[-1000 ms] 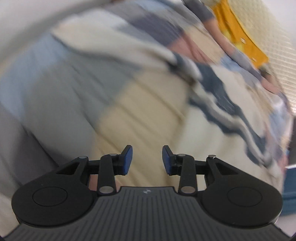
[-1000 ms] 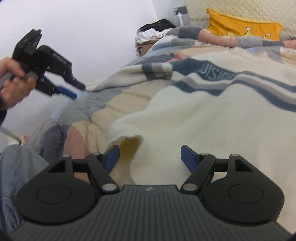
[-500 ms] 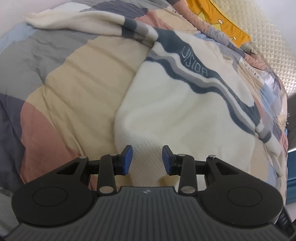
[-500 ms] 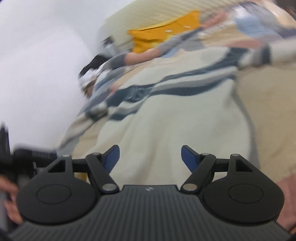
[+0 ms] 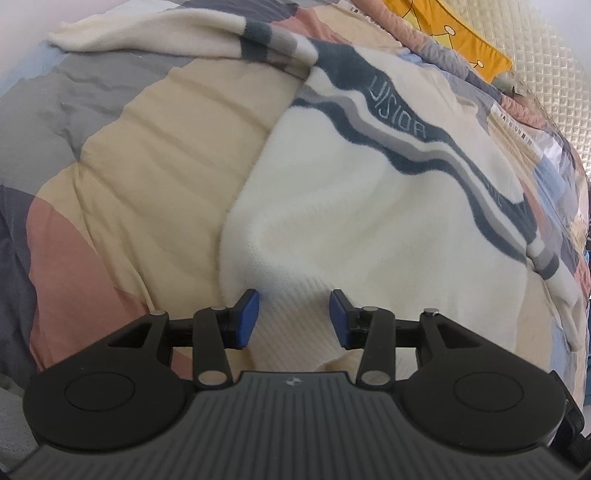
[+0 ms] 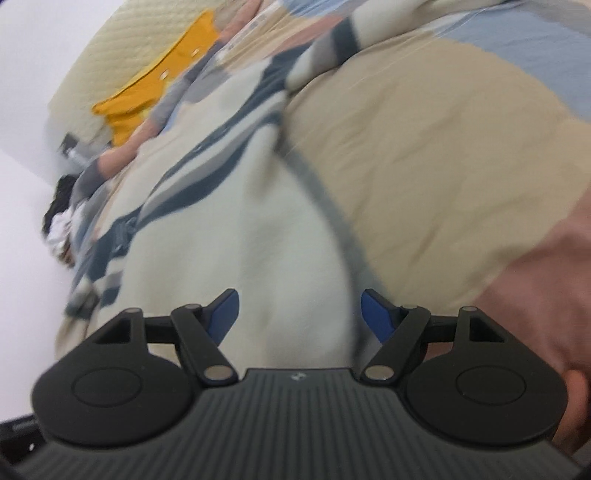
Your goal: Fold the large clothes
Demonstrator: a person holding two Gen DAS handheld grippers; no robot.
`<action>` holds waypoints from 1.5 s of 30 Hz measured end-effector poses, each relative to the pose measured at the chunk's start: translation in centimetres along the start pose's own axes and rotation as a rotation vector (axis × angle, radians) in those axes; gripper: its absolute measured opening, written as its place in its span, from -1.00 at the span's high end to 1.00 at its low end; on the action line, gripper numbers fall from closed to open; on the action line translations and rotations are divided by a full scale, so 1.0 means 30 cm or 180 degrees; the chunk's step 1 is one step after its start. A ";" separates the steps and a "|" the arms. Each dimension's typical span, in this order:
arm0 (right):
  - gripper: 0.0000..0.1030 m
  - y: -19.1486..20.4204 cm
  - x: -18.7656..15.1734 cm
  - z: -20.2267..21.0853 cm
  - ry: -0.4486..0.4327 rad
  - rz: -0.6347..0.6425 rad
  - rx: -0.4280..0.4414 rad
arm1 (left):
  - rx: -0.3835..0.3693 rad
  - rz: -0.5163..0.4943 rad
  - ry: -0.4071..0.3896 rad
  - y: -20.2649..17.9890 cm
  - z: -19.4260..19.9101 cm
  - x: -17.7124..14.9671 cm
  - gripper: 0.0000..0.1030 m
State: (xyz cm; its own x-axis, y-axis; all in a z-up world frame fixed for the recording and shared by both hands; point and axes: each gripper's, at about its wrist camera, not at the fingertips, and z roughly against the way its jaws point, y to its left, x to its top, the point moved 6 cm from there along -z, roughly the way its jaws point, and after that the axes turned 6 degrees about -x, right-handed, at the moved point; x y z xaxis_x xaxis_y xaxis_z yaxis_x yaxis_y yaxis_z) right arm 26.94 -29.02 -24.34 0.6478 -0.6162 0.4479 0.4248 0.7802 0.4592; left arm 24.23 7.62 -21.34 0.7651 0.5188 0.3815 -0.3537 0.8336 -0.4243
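A large cream sweater [image 5: 369, 206] with wavy navy and grey stripes lies spread on the bed, one sleeve [image 5: 155, 33] stretched out to the far left. My left gripper [image 5: 293, 317] hovers over the ribbed hem at the sweater's near left corner. Its jaws are opening, and the hem lies under the gap with neither pad touching it. In the blurred, tilted right wrist view, the same sweater [image 6: 229, 229] fills the middle. My right gripper [image 6: 300, 312] stands open above the sweater's side edge, holding nothing.
The bed carries a patchwork duvet [image 5: 155, 155] in beige, grey, pink and blue. A yellow pillow [image 5: 461, 40] rests against the quilted cream headboard [image 5: 535, 44]. A dark heap of clothes [image 6: 61, 218] sits by the white wall in the right wrist view.
My left gripper swept over the duvet to the sweater's hem corner and its jaws widened. My right gripper rolled strongly and shifted from one hem corner toward the sweater's other side.
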 end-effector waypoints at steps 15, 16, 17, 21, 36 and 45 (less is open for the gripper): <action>0.68 0.001 -0.083 -0.100 0.0713 -0.0383 0.0541 | -0.0106 0.0450 0.0091 0.087 -0.012 0.034 -0.37; 0.68 -0.007 -0.068 -0.090 0.0645 -0.0432 0.0526 | -0.0117 0.0450 0.0104 0.084 -0.015 0.032 -0.37; 0.70 -0.004 -0.056 -0.076 0.0588 -0.0440 0.0581 | -0.0161 0.0482 0.0142 0.085 -0.021 0.029 -0.37; 0.72 0.049 -0.002 0.020 0.0306 -0.0249 0.0851 | -0.0265 0.0536 0.0269 0.081 -0.044 0.016 -0.37; 0.75 -0.082 0.213 0.207 -0.0370 -0.0363 0.0288 | -0.0668 0.0487 0.0632 0.071 -0.014 -0.016 -0.35; 0.74 -0.117 0.152 0.119 -0.0223 -0.0402 0.0034 | -0.0525 0.0274 0.0801 0.018 -0.099 -0.060 -0.25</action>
State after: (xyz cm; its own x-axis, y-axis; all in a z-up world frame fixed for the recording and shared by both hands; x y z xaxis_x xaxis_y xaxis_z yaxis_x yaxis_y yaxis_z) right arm 26.16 -34.96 -21.17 0.5436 -0.7158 0.4383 0.4932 0.6949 0.5233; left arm 24.26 6.58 -24.68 0.8526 0.5056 0.1319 -0.3464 0.7360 -0.5817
